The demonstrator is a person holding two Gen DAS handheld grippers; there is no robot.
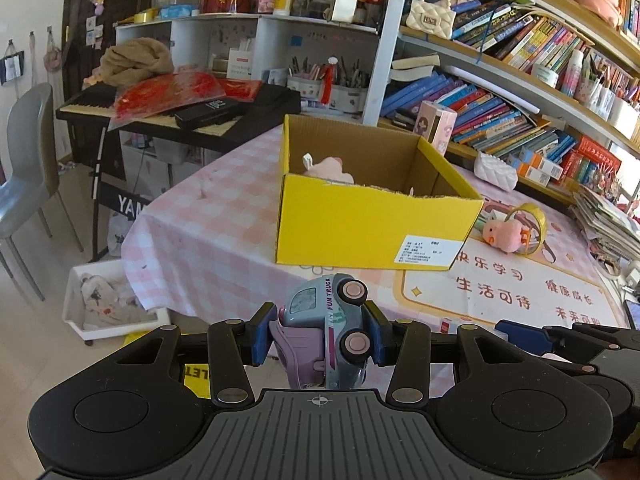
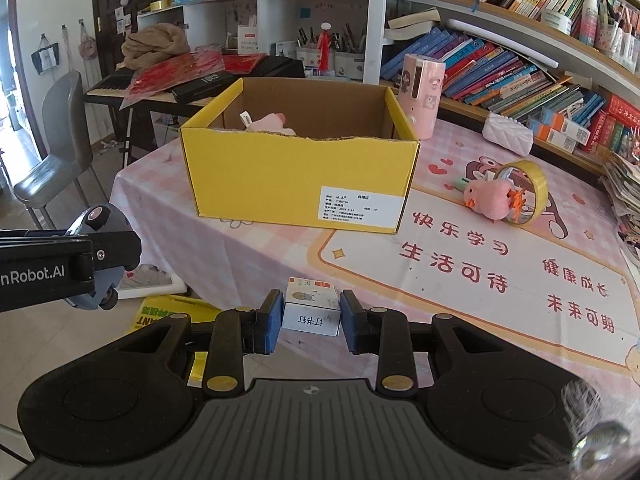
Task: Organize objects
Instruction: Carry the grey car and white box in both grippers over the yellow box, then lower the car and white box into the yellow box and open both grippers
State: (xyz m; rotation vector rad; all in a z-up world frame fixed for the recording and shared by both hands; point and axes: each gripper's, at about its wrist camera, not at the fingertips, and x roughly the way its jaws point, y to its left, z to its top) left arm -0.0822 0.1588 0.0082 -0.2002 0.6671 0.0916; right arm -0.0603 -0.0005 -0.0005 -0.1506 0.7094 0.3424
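Blue-padded left gripper (image 1: 320, 334) clamps toy truck (image 1: 326, 332) | right gripper (image 2: 311, 320) clamps staple box (image 2: 312, 310), both angled down

keyboard (image 1: 168, 114): far ahead-left of the fingers, red sheets on top | grey chair (image 1: 28, 168): far left | bookshelf (image 1: 500, 92): ahead-right, packed with books | white floor bin (image 1: 104, 304): left of the fingers, below the table edge | cream handbag (image 1: 430, 18): top shelf

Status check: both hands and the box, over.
Left gripper shut on toy truck. Right gripper shut on staple box. Yellow box ahead, open; path clear.
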